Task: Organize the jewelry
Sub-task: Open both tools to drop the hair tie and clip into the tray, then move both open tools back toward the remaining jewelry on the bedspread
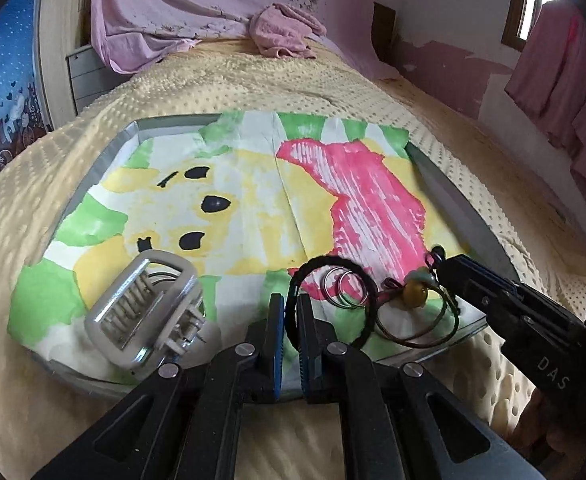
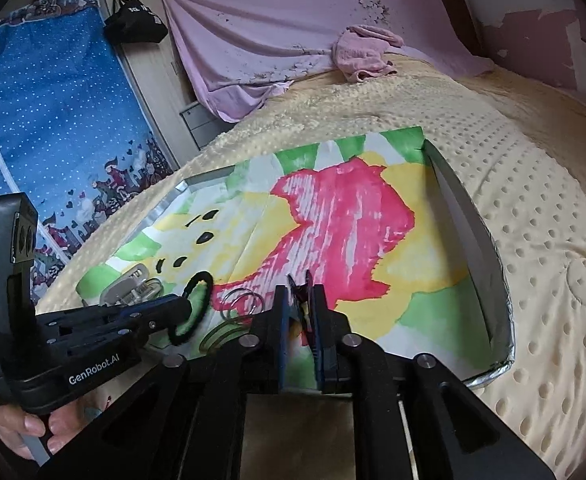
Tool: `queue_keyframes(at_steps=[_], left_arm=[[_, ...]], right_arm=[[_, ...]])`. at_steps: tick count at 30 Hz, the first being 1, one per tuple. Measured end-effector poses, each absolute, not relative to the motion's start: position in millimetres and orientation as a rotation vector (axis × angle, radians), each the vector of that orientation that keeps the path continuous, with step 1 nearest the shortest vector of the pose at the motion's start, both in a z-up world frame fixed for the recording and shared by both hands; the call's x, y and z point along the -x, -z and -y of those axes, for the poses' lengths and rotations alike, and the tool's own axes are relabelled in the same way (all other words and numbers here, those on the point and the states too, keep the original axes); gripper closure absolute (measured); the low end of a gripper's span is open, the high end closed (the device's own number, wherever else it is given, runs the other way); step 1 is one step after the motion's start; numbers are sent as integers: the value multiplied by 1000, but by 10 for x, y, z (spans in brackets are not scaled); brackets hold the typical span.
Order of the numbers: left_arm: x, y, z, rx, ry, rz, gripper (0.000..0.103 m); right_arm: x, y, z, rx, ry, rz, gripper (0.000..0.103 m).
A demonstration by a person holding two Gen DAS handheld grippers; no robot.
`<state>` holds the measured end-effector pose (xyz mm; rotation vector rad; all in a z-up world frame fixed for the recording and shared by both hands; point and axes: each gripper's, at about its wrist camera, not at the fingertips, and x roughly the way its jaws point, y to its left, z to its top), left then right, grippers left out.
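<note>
Where the left wrist camera looks out over the bed, a shallow grey tray lined with a painted paper sheet in yellow, green and pink lies on a cream dotted blanket. Left gripper: fingers drawn close, nipping the near arc of a black elastic hair tie that rests on the sheet. Inside the tie's loop, two thin silver rings, overlapping. Just right of them, a charm with an amber-yellow bead on dark cord, lying over a large thin wire hoop. Right gripper enters from the right, tips at the cord's upper end; whether it grips, cannot tell from here. A translucent grey claw hair clip sits at the tray's near left corner. Crumpled pink cloth at the far end of the bed.

Right wrist view: right gripper fingers nearly together, with a dark cord piece pinched between the pads. Left gripper reaches in from the left, closed on the hair tie. Rings lie between the two grippers, hoop at the sheet's near edge, clip behind the left gripper. A hand holds the left gripper's handle. Blue dotted fabric stands beside the bed.
</note>
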<state>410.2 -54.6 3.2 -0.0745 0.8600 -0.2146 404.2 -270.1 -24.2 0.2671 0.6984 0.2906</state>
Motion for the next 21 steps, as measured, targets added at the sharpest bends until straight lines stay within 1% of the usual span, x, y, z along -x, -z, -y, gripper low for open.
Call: queue_keyframes(at_steps=[2,3,4,6,7,8,9,10,11,12,13,14,15,17,18,20,21], left_arm=[[-4045,-58,521,79,211,-839,96],[-4007,-72,504,85,211,-828,95],[-3984,-85,485,92,211,-817,93],[-3893,-123,448,113,209,-788,85],[-3835,-147,423,125,206,-769,76],[-3767,-175,397,135,202,-745,62],[-3693,-205,374,141,196,-716,53],[-3611,-235,348,146,187,-683,38],[-3519,-271,322,150,178,-644,34],[-3436,-302,297,154,173,-614,34],[-3349,-335,263,163,172,-590,32],[-3284,-358,228,175,169,-574,26],[-3240,-380,200,184,163,-558,23],[-3092,-433,130,203,146,-505,10],[-3015,-461,98,208,139,-479,8],[-2849,-508,43,207,121,-430,1],[-2779,-532,24,202,114,-409,0]], right_arm=[[-4006,223,2722,-266,-283,-686,81],[-3964,213,2741,-270,-278,-677,72],[-3934,203,2762,-272,-273,-669,69],[-3841,168,2813,-274,-262,-641,69],[-3791,145,2833,-272,-254,-626,68],[-3716,107,2859,-267,-242,-599,62],[-3655,78,2880,-264,-234,-576,59],[-3589,48,2897,-260,-226,-554,55],[-3526,16,2915,-256,-219,-531,54],[-3451,-20,2934,-252,-213,-507,53],[-3365,-54,2951,-249,-206,-480,50],[-3268,-85,2966,-248,-200,-449,45],[-3195,-118,2977,-250,-199,-427,43],[-3059,-164,2983,-249,-195,-389,37],[-2959,-196,2980,-247,-198,-358,35],[-2803,-242,2958,-234,-196,-317,25],[-2740,-263,2949,-230,-198,-303,24]])
